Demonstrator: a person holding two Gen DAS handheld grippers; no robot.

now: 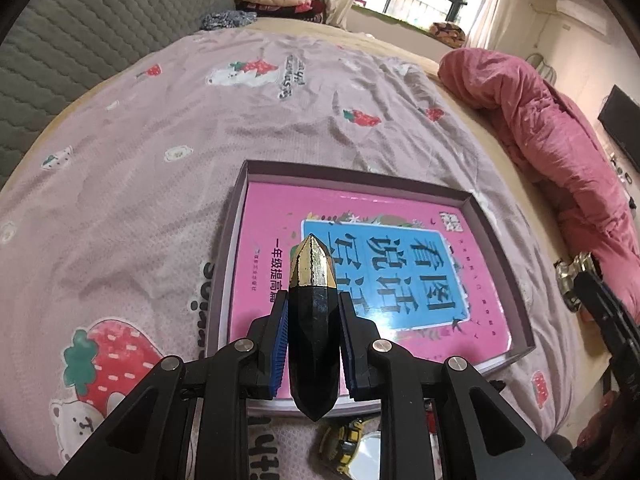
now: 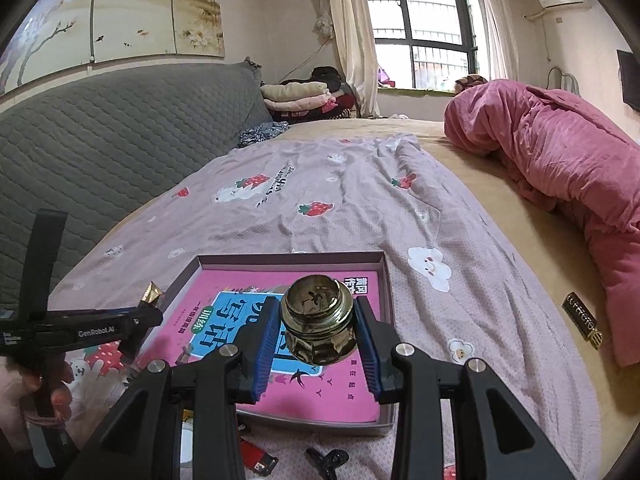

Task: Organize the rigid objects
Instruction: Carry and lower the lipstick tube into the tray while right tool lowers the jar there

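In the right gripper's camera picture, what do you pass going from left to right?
The left gripper holding a black and gold faceted piece → the shiny gold jar in the right gripper → black and gold label → rolled pink fluffy blanket.

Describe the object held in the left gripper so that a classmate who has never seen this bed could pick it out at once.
On the bed, a shallow box holds a pink book. Above its near edge, the left gripper is shut on a faceted black piece with a pointed gold tip. The right gripper instead holds a round, open-mouthed gold jar.
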